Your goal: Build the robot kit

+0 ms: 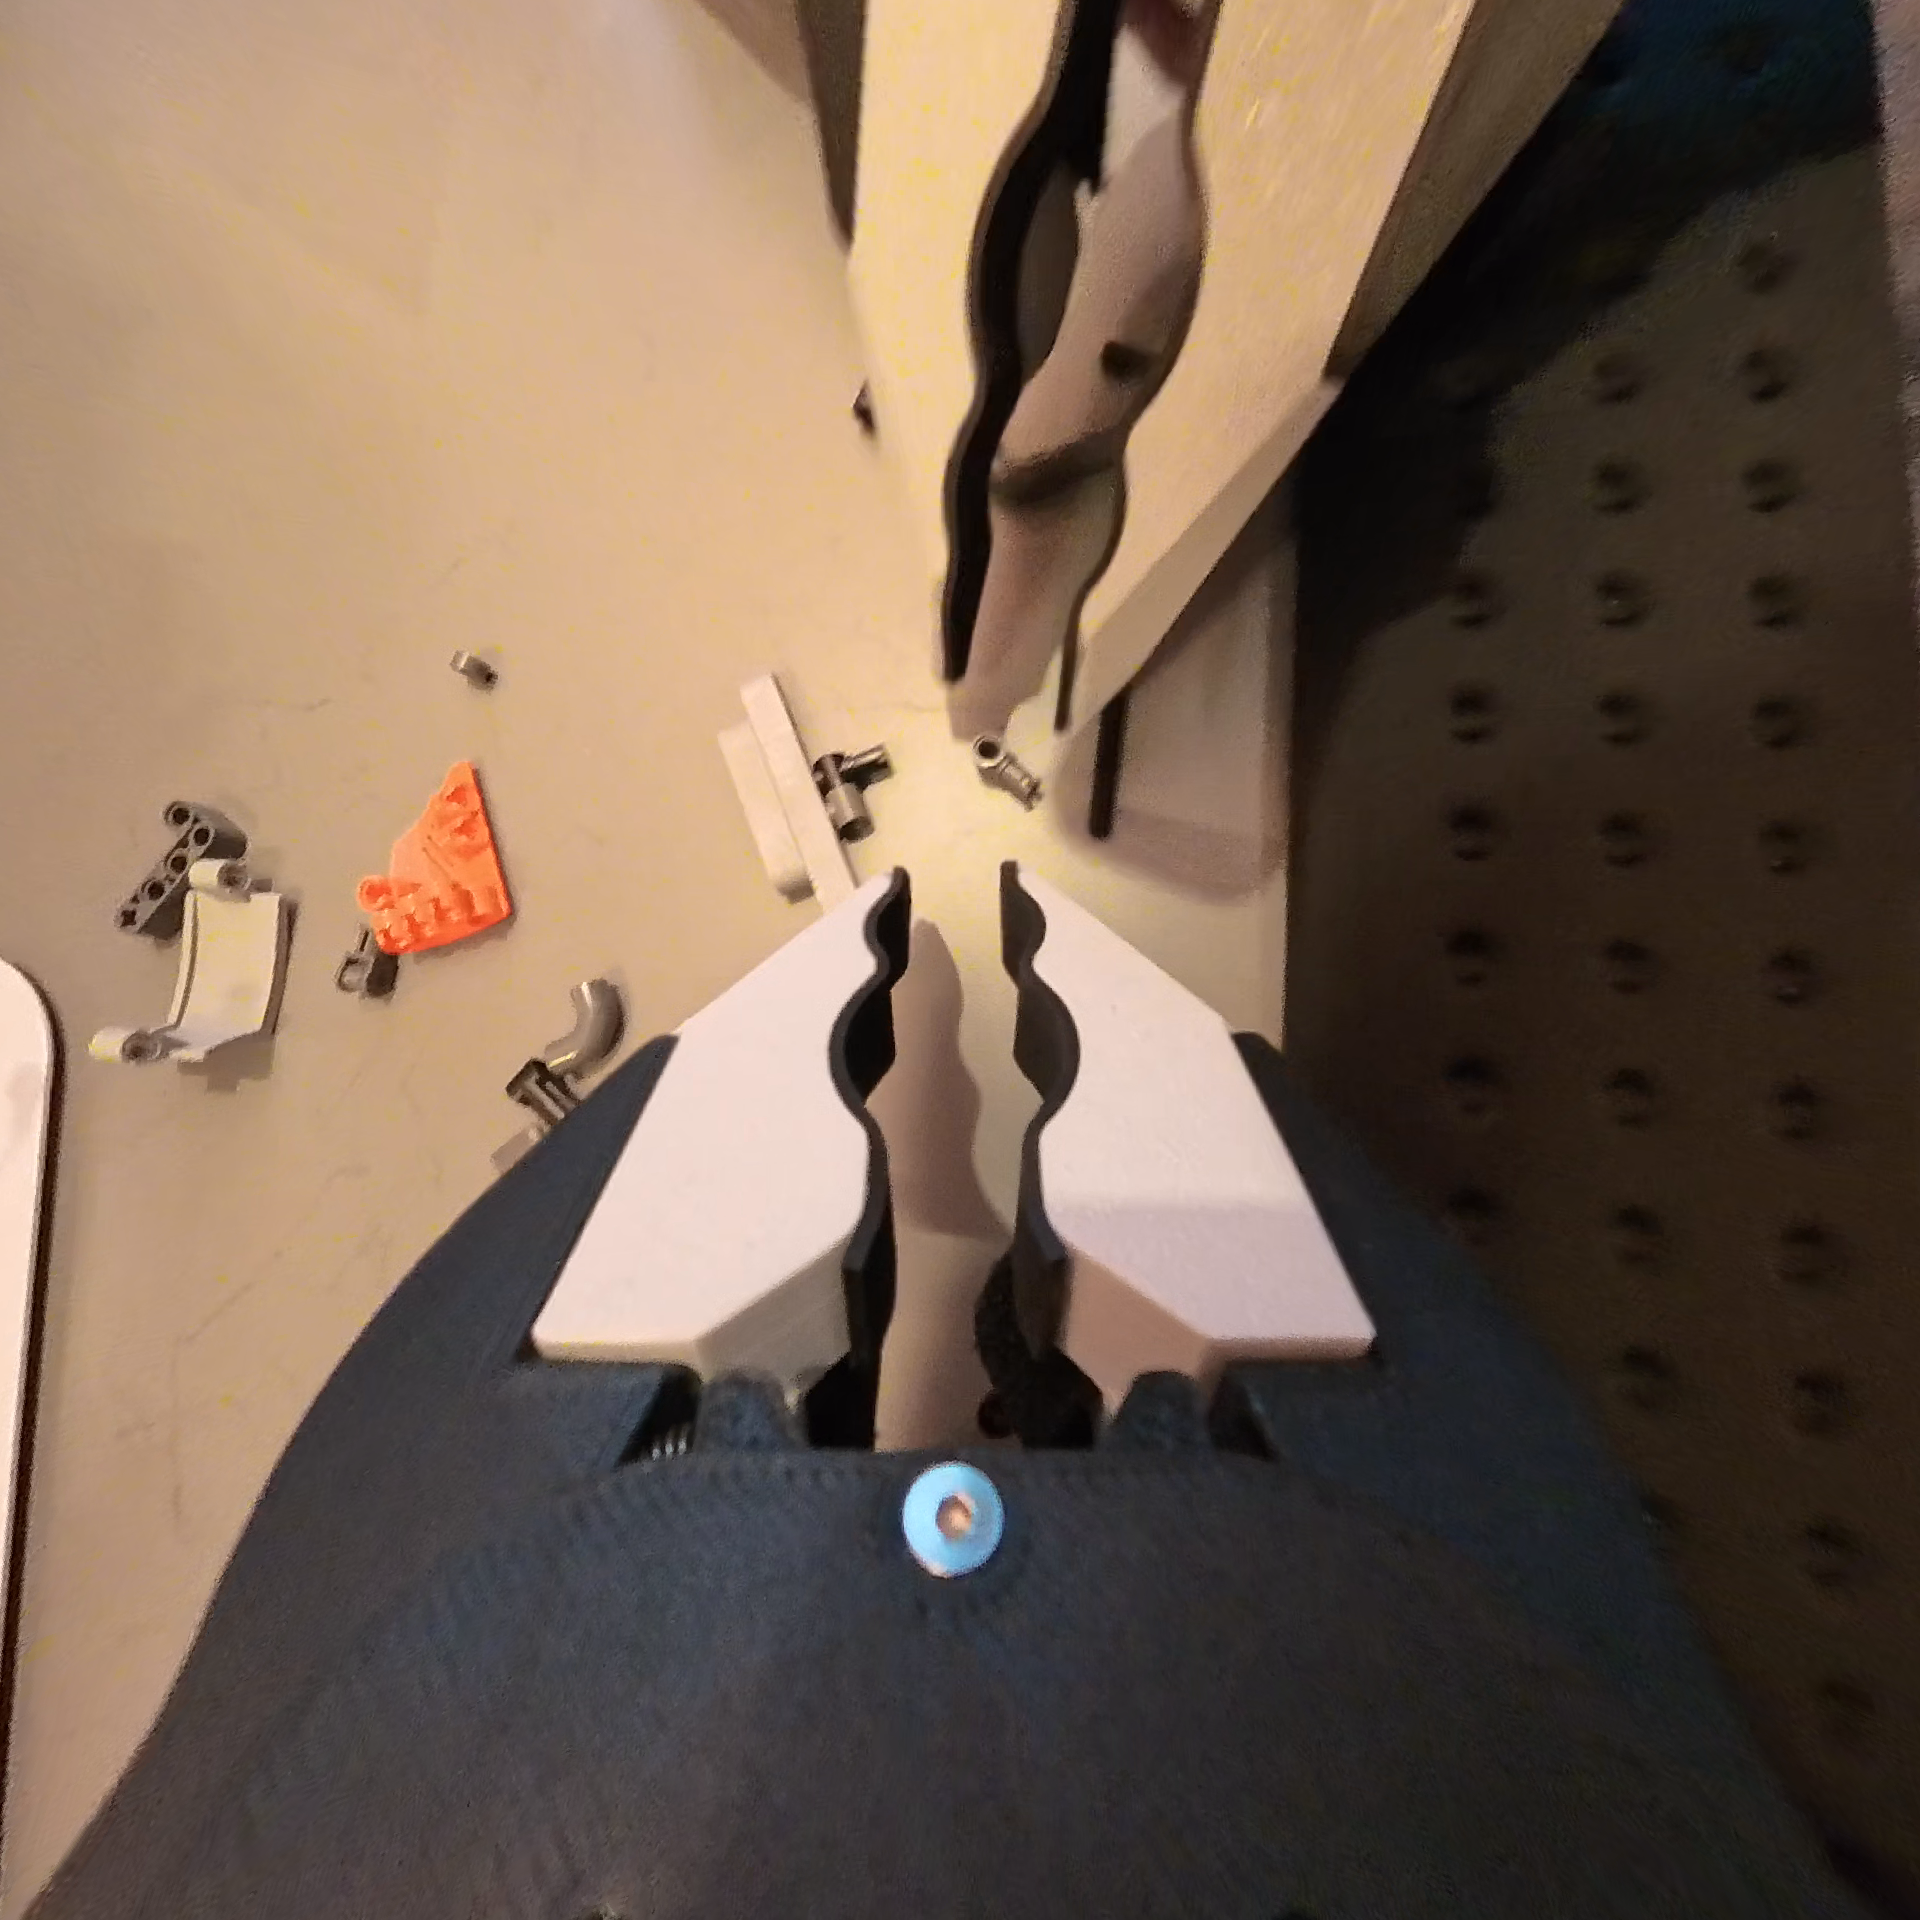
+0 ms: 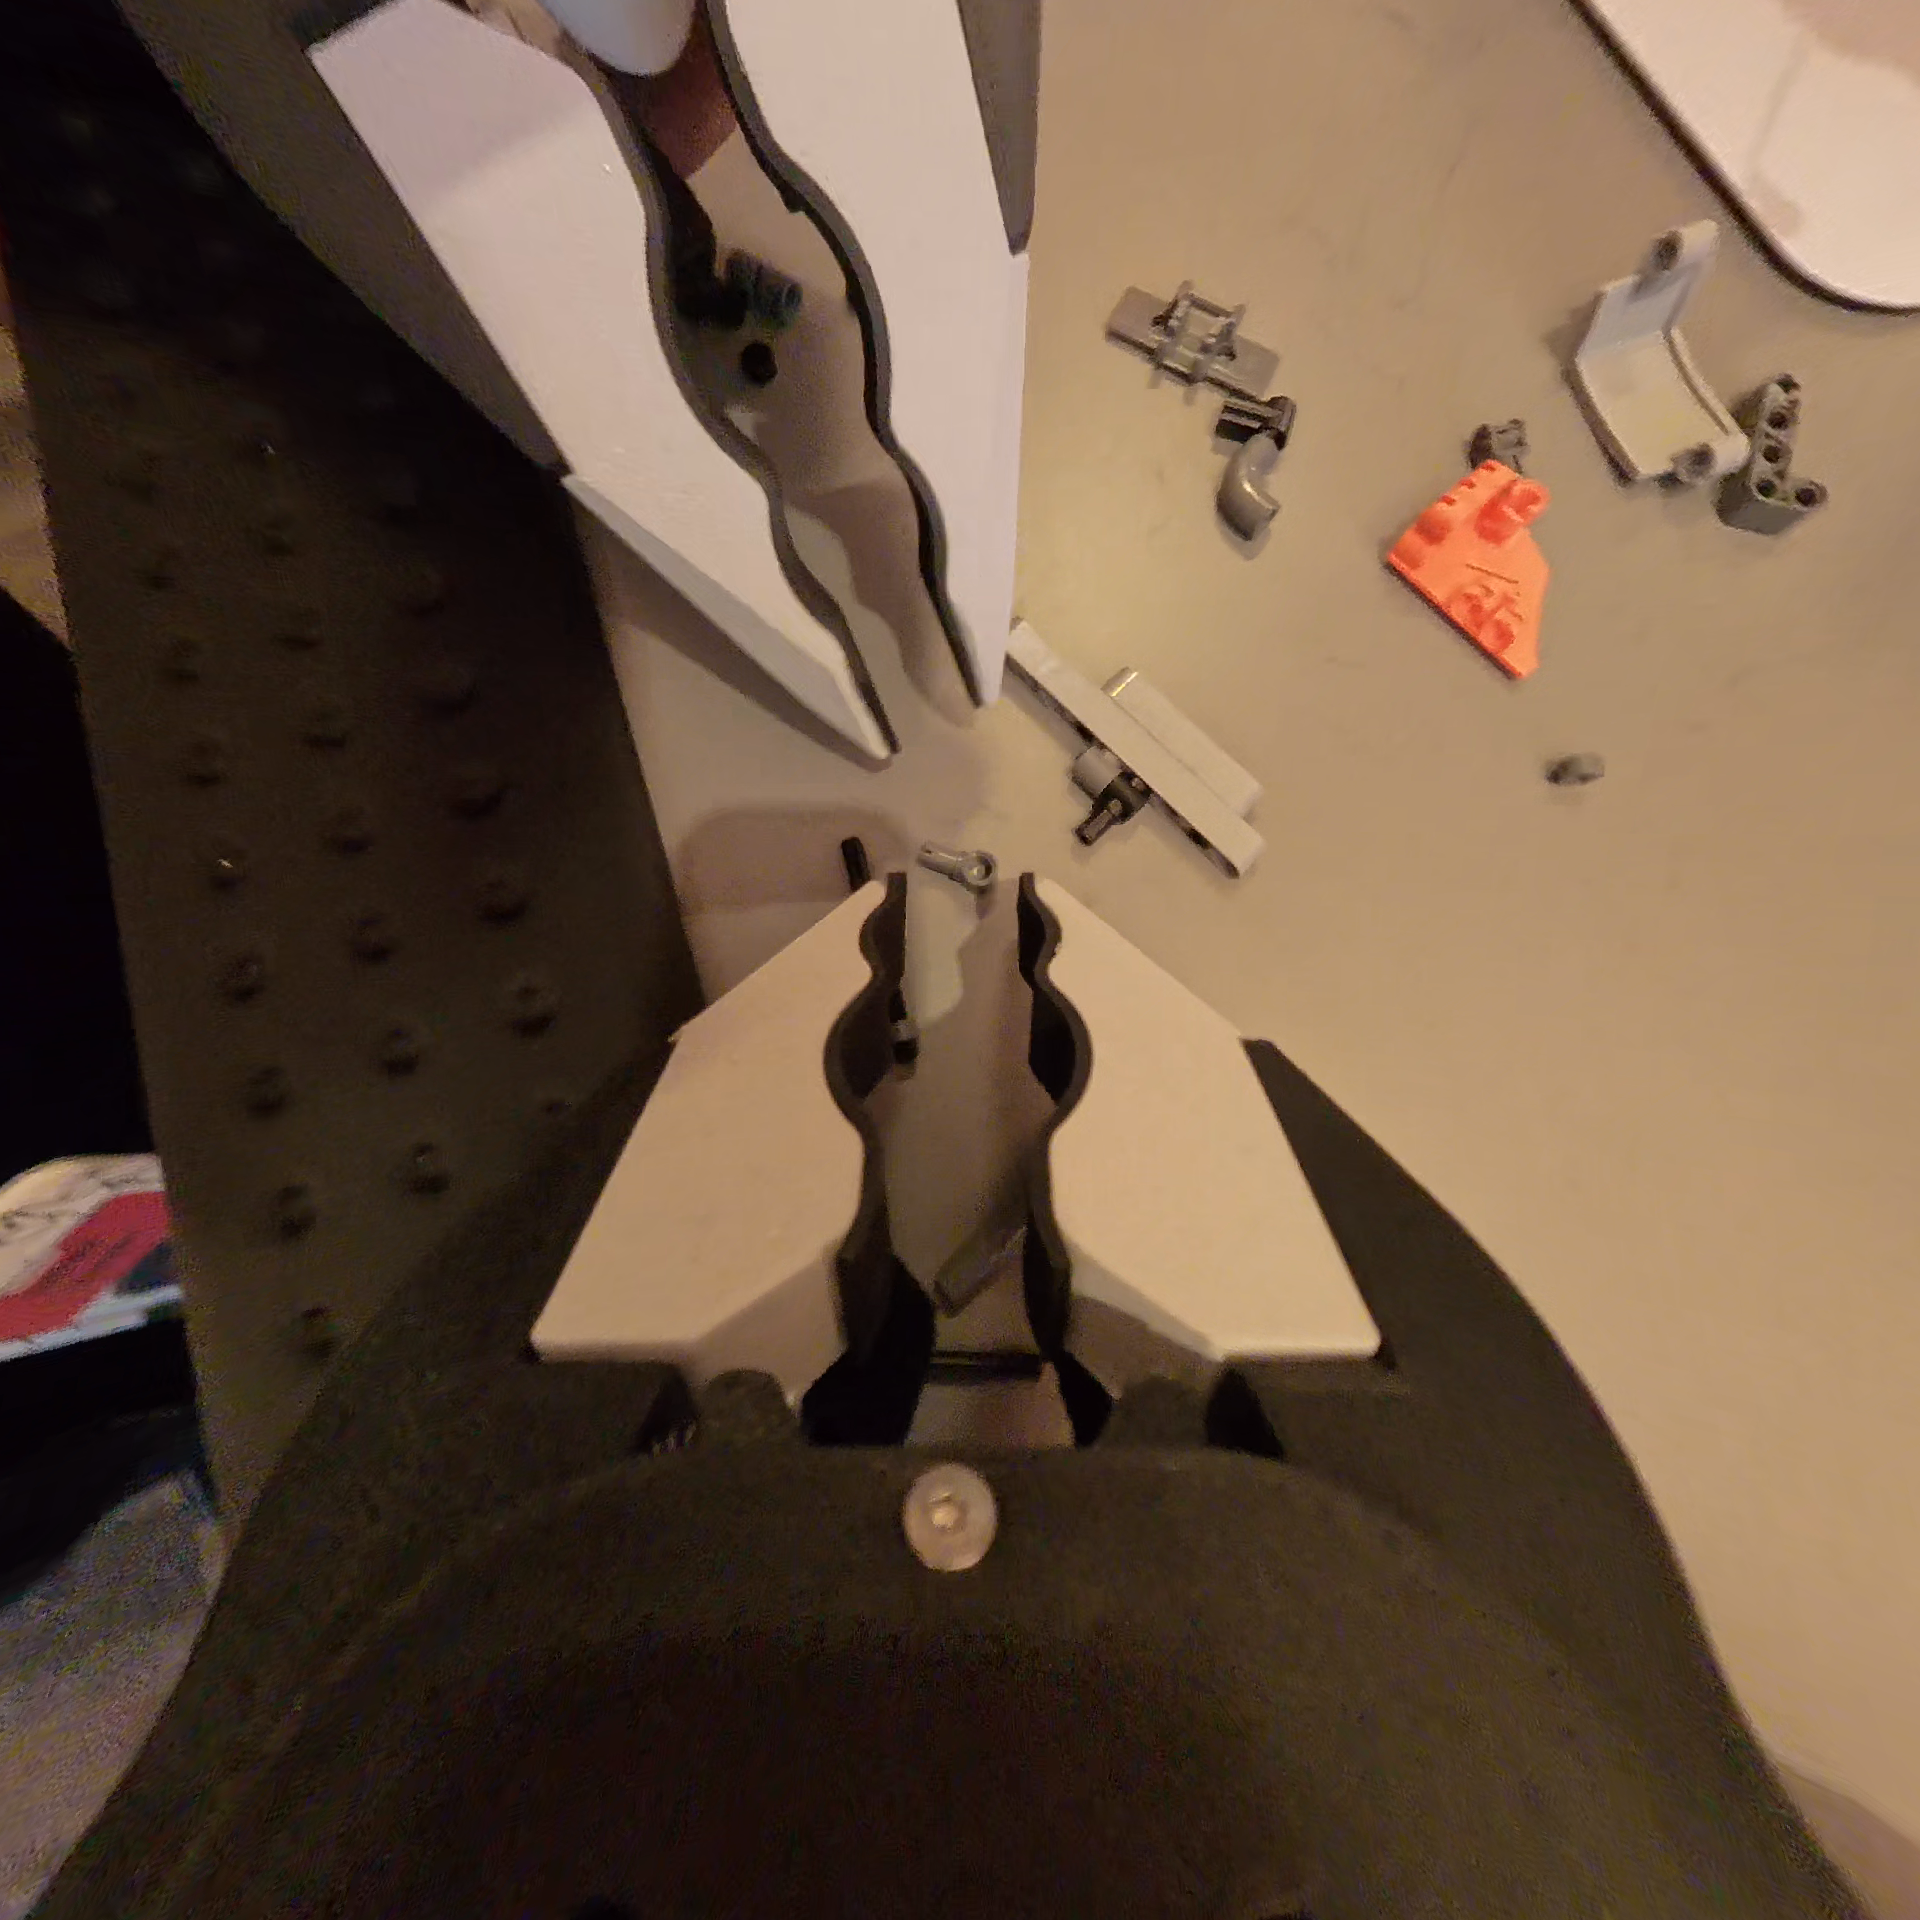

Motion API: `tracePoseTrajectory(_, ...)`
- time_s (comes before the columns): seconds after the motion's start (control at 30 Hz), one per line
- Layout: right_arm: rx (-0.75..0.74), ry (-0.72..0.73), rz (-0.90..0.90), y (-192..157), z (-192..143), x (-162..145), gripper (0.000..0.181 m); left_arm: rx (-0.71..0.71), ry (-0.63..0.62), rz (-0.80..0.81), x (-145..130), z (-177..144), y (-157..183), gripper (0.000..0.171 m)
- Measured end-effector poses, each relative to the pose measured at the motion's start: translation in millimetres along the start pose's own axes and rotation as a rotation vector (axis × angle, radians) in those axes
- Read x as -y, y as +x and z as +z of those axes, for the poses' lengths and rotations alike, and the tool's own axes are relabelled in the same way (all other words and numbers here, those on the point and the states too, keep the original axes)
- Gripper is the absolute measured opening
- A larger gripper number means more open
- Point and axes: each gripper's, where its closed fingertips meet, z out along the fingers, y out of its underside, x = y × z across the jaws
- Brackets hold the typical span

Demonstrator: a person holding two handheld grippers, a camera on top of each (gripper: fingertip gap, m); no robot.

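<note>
Right wrist view showed a small grey plastic connector pin with a ring end [image 2: 958,865] lying loose on the beige table [image 2: 1455,1091], near its perforated dark edge rail [image 2: 343,831] and just ahead of the right gripper [image 2: 961,883], whose jaws stood narrowly parted and empty. The left gripper [image 2: 930,717] was held opposite, tips pointed down near the same pin, its jaws likewise narrowly parted with nothing between them. Just beside lay a pale grey long beam assembly [image 2: 1153,753]. Farther from the rail were scattered an orange wedge plate [image 2: 1475,566], a grey elbow piece [image 2: 1247,494] and a white curved panel [image 2: 1652,395]. Nothing was seen joined or lifted.
</note>
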Motion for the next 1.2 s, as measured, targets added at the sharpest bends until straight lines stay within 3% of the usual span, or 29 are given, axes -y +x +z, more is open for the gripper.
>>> tracePoseTrajectory(0.27,0.078,-0.022,-0.041,1,14,0,0.005,-0.059,-0.004,-0.011,3,10,13,0.013)
tracePoseTrajectory(0.43,0.172,0.021,0.107,-3,7,3,0.004,-0.045,0.030,0.000,9,8,10,0.016)
tracePoseTrajectory(0.7,0.324,0.114,0.303,-8,-13,15,0.004,0.055,0.062,0.220,28,4,12,0.003)
tracePoseTrajectory(0.8,0.211,0.148,0.167,-4,-21,20,0.013,0.004,0.071,0.156,28,2,11,0.003)
tracePoseTrajectory(0.87,0.089,0.134,0.007,-2,-26,21,0.018,-0.122,0.103,0.062,31,-2,18,0.003)
tracePoseTrajectory(1.0,-0.066,0.084,-0.276,-8,-30,24,0.007,-0.225,0.143,-0.031,37,-11,16,0.003)
tracePoseTrajectory(1.2,-0.097,0.073,-0.331,-12,-28,26,0.012,-0.265,0.135,-0.042,35,-12,17,0.003)
